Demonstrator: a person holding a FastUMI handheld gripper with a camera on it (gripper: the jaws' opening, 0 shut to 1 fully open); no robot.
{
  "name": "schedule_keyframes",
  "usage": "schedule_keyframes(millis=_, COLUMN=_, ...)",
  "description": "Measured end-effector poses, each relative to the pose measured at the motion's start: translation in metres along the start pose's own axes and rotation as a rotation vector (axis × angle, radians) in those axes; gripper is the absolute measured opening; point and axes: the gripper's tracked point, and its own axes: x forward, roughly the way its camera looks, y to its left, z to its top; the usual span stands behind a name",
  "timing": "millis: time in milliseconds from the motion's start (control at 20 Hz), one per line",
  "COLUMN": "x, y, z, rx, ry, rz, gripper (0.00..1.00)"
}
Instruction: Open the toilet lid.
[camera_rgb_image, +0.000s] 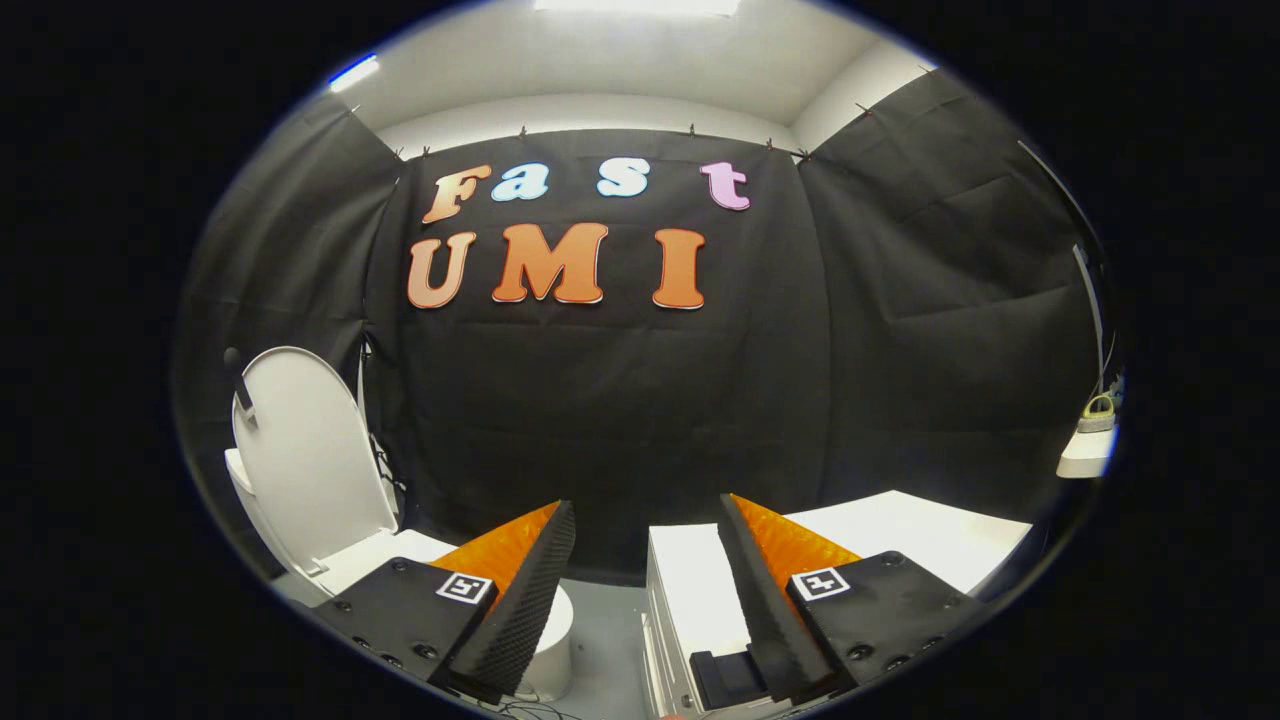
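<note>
standing upright, toilet lid (305, 450); gripper (647, 545) fingers apart.

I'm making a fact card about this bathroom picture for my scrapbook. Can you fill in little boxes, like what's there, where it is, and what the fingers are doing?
toilet lid: raised upright, leaning back, beyond the left finger
toilet: white, partly behind the left finger
white cabinet: beyond the right finger
gripper: fingers open, wide gap, holding nothing
wall: black cloth behind everything
task: lid looks already open
</note>
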Motion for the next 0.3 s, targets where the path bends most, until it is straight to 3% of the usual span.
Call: schedule_keyframes(millis=300, x=0.0014, y=-0.0026, z=0.0018, rx=0.008, ry=0.000, rz=-0.005, gripper=0.93)
